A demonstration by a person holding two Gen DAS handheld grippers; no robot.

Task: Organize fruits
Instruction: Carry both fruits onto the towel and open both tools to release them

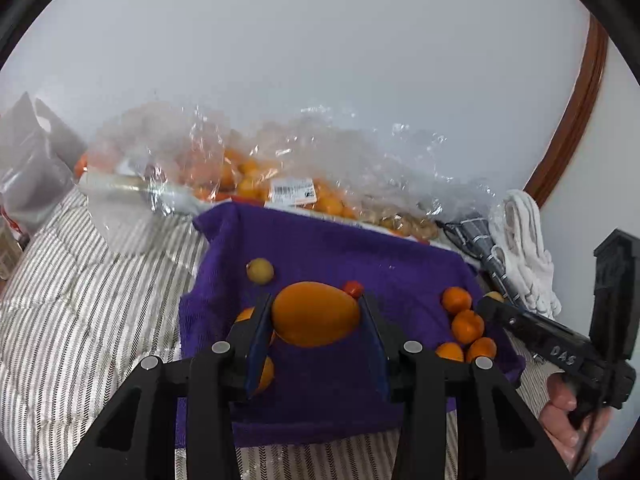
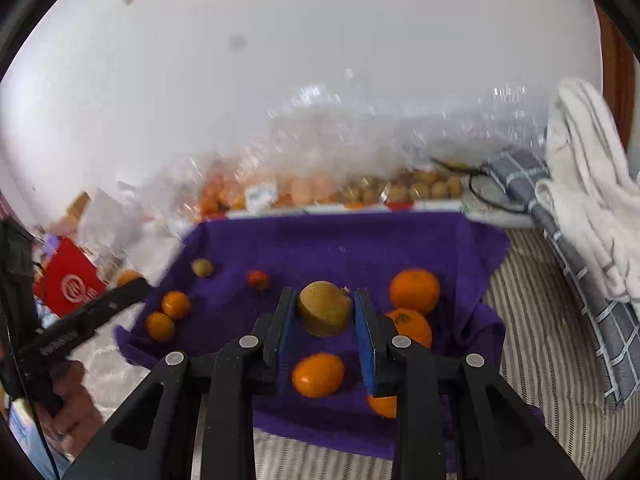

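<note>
The left gripper is clamping a large orange fruit and the right gripper a yellow-green fruit, both rounded, risking slipping forward from the pads.

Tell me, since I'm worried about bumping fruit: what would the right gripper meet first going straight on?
Probably the purple towel: the right gripper, shut on a yellow-green fruit, points down at bare cloth; depth is unclear.
</note>
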